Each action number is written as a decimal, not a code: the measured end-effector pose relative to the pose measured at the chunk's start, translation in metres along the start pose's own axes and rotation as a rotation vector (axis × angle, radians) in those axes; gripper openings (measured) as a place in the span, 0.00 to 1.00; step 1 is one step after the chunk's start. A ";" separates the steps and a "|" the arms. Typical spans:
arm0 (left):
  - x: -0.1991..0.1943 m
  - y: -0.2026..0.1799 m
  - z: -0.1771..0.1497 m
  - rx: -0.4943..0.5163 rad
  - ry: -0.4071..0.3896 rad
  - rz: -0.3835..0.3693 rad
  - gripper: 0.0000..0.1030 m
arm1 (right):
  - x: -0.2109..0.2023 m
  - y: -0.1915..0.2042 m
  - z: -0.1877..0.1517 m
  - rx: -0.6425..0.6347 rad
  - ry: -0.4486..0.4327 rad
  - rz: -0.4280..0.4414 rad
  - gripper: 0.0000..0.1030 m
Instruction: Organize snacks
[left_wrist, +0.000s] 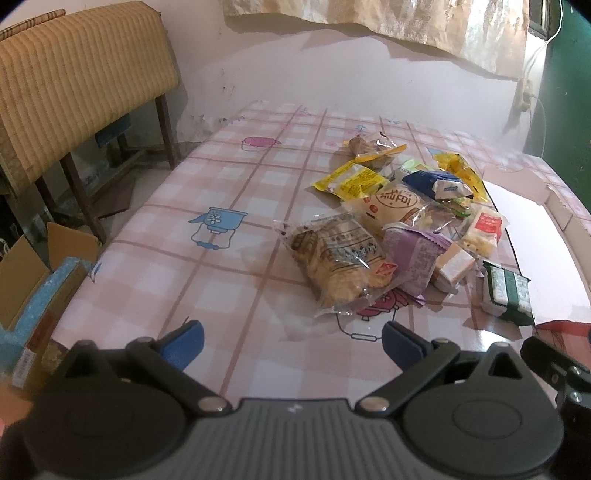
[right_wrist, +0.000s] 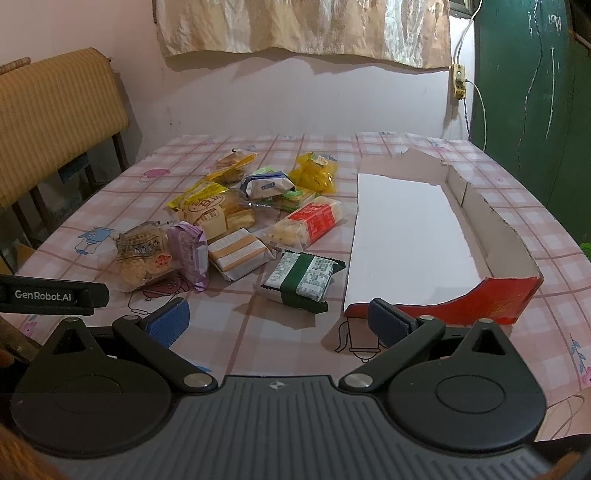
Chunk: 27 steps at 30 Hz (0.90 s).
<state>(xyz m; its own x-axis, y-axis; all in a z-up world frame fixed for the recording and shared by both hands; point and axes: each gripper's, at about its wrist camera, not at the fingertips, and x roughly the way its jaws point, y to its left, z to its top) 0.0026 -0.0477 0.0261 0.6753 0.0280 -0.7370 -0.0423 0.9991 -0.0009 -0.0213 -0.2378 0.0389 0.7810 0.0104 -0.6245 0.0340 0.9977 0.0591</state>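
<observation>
I see both grippers, left (left_wrist: 291, 343) and right (right_wrist: 279, 319), spread wide and empty; snacks (left_wrist: 399, 229) lie ahead, tray (right_wrist: 406, 229) partly cut off.

The surface (right_wrist: 280, 328) is covered with a pink checked cloth printed with cartoon figures. In the right wrist view, a pile of wrapped snacks (right_wrist: 236, 221) lies at 10 o'clock. A green-and-white packet (right_wrist: 301, 278) lies apart at its near edge. A shallow cardboard tray (right_wrist: 495, 236), white inside, lies at 2 o'clock.
</observation>
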 end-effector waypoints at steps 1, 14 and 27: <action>0.001 -0.001 0.000 -0.001 0.002 -0.001 0.99 | 0.000 0.000 0.000 -0.001 -0.009 0.001 1.00; 0.014 -0.007 0.008 -0.021 0.008 0.010 0.99 | 0.004 -0.001 0.001 -0.029 -0.016 -0.020 1.00; 0.026 -0.010 0.018 -0.041 0.010 0.011 0.99 | 0.011 -0.003 0.002 -0.007 0.010 -0.017 1.00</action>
<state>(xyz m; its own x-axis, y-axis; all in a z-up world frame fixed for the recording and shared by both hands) 0.0334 -0.0560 0.0192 0.6674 0.0382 -0.7437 -0.0798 0.9966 -0.0204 -0.0115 -0.2406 0.0336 0.7741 -0.0057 -0.6330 0.0426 0.9982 0.0432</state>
